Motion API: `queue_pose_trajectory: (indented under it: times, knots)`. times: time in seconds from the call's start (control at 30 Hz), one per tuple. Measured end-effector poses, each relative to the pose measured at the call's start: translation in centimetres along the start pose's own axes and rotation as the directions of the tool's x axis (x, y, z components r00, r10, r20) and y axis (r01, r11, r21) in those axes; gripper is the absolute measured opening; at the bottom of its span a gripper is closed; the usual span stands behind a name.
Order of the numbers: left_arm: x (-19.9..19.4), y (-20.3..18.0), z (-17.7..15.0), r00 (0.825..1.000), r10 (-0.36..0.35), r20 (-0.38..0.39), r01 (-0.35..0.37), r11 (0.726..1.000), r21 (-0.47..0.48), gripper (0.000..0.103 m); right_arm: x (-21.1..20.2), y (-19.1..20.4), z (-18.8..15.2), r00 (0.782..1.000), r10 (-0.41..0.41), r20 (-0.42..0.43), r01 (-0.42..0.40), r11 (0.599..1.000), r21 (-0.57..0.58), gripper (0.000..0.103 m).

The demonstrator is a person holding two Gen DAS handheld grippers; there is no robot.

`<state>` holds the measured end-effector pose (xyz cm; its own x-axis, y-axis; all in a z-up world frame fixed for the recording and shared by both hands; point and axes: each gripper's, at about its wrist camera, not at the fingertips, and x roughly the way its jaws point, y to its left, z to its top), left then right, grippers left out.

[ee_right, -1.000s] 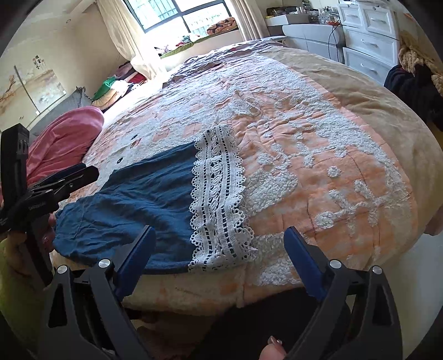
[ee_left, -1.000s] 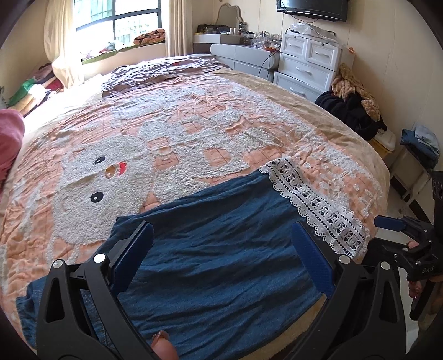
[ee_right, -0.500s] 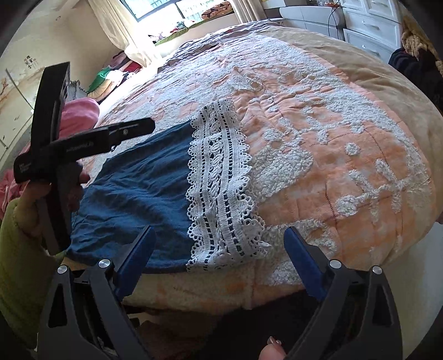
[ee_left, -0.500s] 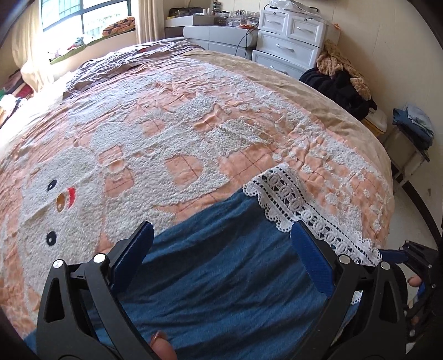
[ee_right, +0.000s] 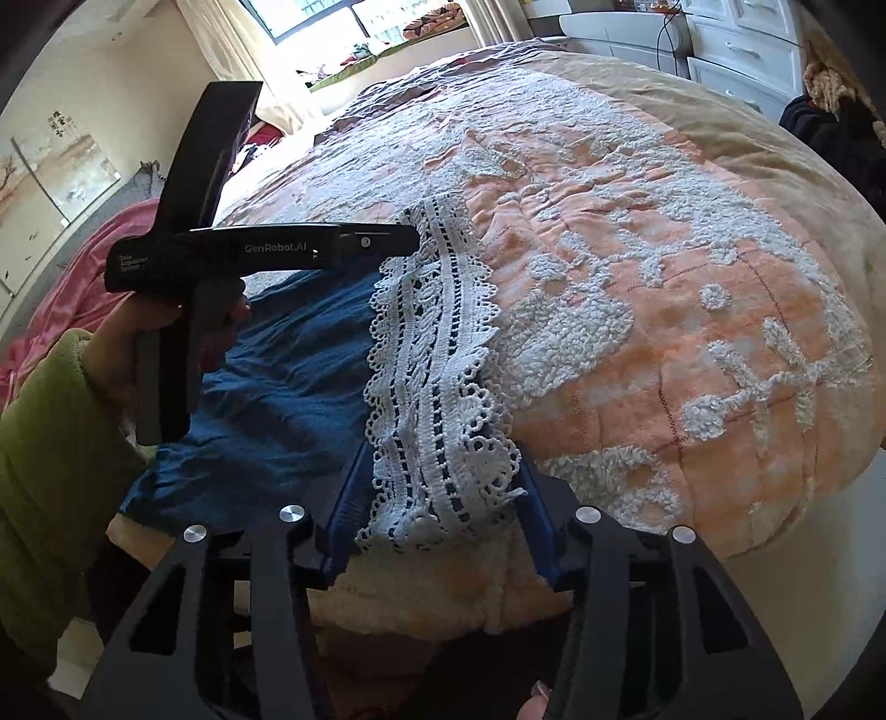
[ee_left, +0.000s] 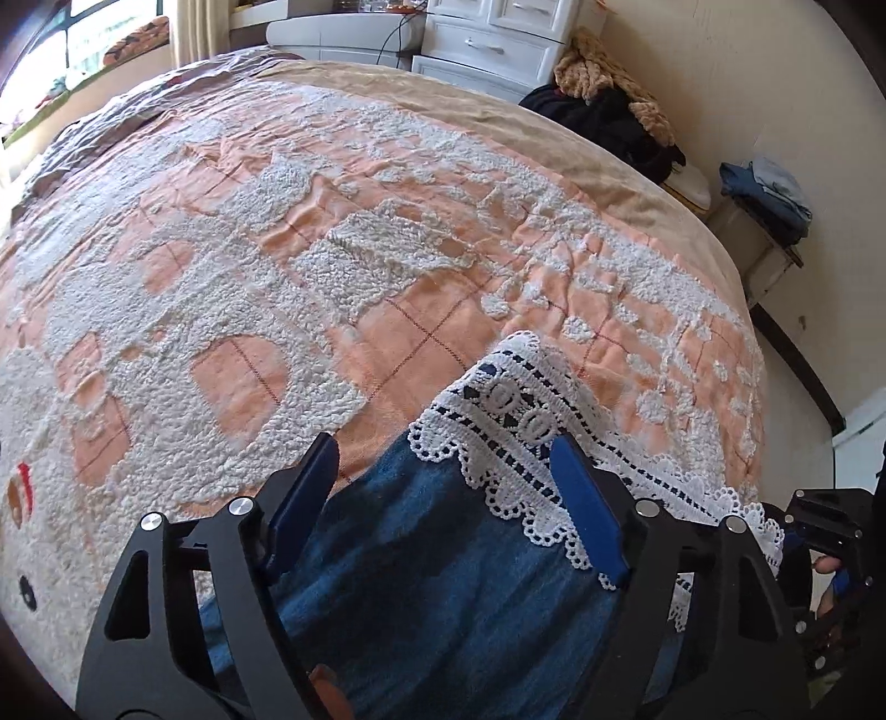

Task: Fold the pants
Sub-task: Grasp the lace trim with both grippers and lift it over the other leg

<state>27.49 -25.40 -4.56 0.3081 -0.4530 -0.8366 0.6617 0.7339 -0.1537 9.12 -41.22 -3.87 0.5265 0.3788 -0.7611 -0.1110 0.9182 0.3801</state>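
**Q:** Pants — where do they lie?

**A:** Blue pants (ee_left: 443, 581) lie flat at the near edge of a bed (ee_left: 387, 194), on a peach bedspread (ee_left: 421, 327) with raised white fleece patterns. Their white lace cuff (ee_right: 437, 387) points toward the right side of the bed, and its near corner hangs just over the mattress edge.

**Q:** What are the left tongs doing?

**A:** The left tongs (ee_left: 443, 493) hover low over the far end of the lace cuff. Their blue pads (ee_left: 587, 515) stand fairly wide apart, with denim and lace between them, gripping nothing. In the right wrist view the same tool (ee_right: 266, 255) shows from the side, held by a hand (ee_right: 160, 338) in a green sleeve (ee_right: 50, 443), its tip at the far end of the lace.

**Q:** And the right tongs?

**A:** The right tongs (ee_right: 437, 515) sit at the near corner of the cuff. Their pads are partly closed, one on each side of the bunched lace and close against it; I cannot tell whether they pinch it yet.

**Q:** Anything else around?

**A:** White drawers (ee_left: 487, 44) and a dark pile of clothes (ee_left: 609, 122) stand beyond the bed, and a pink blanket (ee_right: 72, 277) lies at the left.
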Motion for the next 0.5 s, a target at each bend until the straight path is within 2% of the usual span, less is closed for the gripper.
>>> queue_pose_trajectory:
  times: [0.1,0.23,0.3,0.33,0.5]
  knots:
    - [0.5,0.1,0.1,0.998,-0.065,-0.01,0.065,0.998,-0.005,0.064,0.6,-0.2,0.1,1.0,0.004,-0.028,-0.003,1.0,0.01,0.049]
    - [1.8,-0.2,0.0,0.995,-0.083,-0.052,0.083,0.997,-0.001,0.053,0.9,-0.2,0.5,0.999,0.009,-0.035,-0.008,1.0,0.015,0.048]
    - [1.9,-0.1,0.0,0.993,-0.104,-0.051,0.103,0.994,-0.021,0.045,0.8,0.1,0.4,1.0,0.004,-0.029,-0.004,1.0,-0.003,0.038]
    - [1.8,-0.1,0.0,0.994,-0.098,-0.052,0.097,0.995,-0.025,0.036,0.7,0.2,0.4,1.0,0.0,-0.027,0.0,1.0,-0.012,0.035]
    - [1.2,0.4,0.0,0.993,-0.106,-0.046,0.105,0.994,-0.039,0.021,0.5,0.3,0.6,1.0,0.002,-0.015,-0.002,1.0,-0.018,0.026]
